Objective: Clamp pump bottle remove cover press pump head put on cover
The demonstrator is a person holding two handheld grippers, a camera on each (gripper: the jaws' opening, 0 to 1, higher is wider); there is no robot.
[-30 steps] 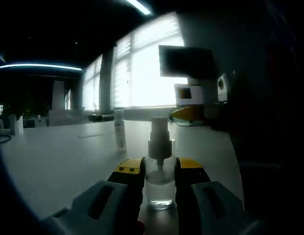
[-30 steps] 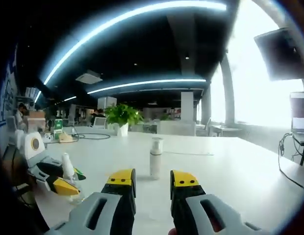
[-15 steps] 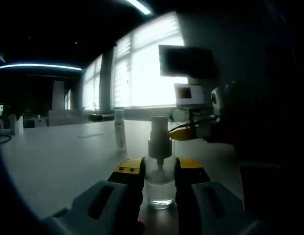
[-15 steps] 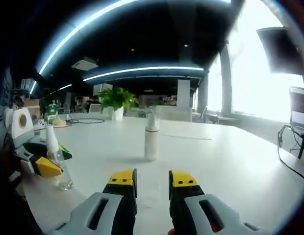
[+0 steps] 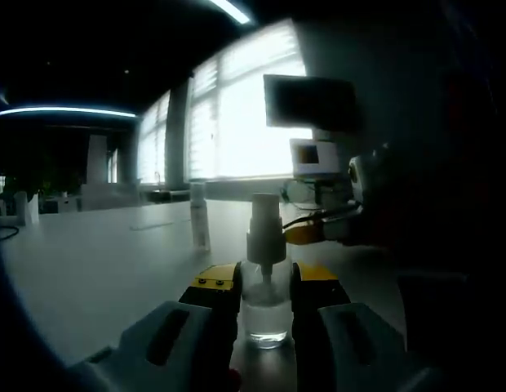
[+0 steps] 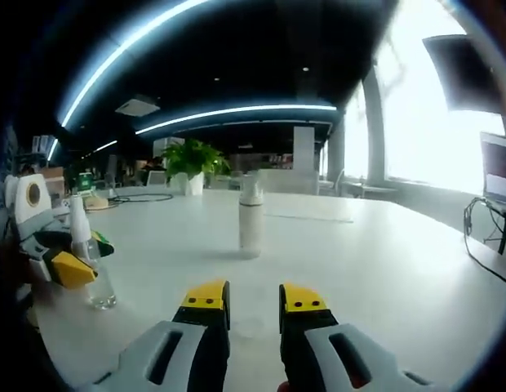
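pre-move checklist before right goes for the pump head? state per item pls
1. Pump bottle clamped in left gripper: ok, a yellow-tipped jaw sits tight against each side.
2. Bottle upright on the table: ok.
3. Cover off the pump head: ok, the white nozzle is bare.
4. Right gripper free: ok, jaws slightly apart with nothing between them.
5. Right gripper lined up over the pump head: not ok, in the right gripper view the bottle sits far to the left, off the jaw line.
6. Where the removed cover is: cannot tell; a second white bottle stands ahead on the table, capped or not is unclear.
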